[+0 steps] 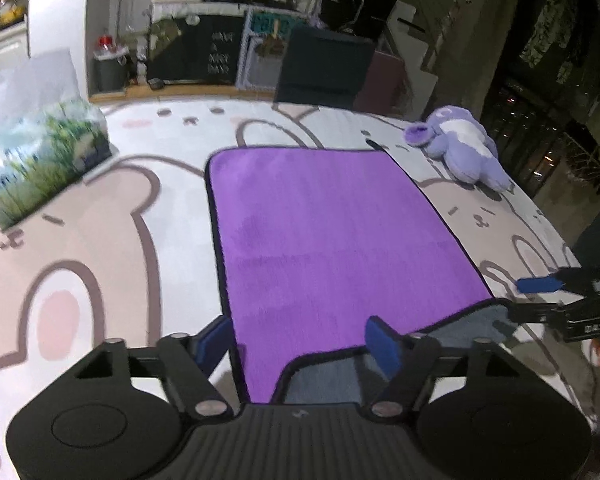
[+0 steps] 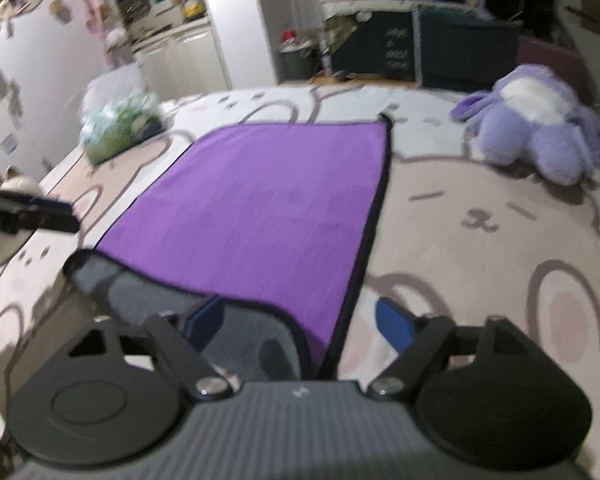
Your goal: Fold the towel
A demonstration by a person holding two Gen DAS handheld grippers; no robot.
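A purple towel (image 1: 324, 232) with a dark hem and a grey underside lies flat on the bunny-print table cover; it also shows in the right wrist view (image 2: 268, 200). Its near edge is curled over, grey side up (image 1: 324, 380) (image 2: 140, 292). My left gripper (image 1: 300, 344) is open, its blue pads straddling the towel's near left corner. My right gripper (image 2: 300, 320) is open, its pads straddling the near right corner. The right gripper also shows at the right of the left wrist view (image 1: 556, 292), and the left gripper at the left of the right wrist view (image 2: 40, 216).
A purple plush toy (image 1: 460, 148) (image 2: 540, 128) lies at the far right of the cover. A tissue pack with a green print (image 1: 36, 160) (image 2: 116, 128) stands at the far left. A dark chair (image 1: 324, 68) and room clutter stand beyond the far edge.
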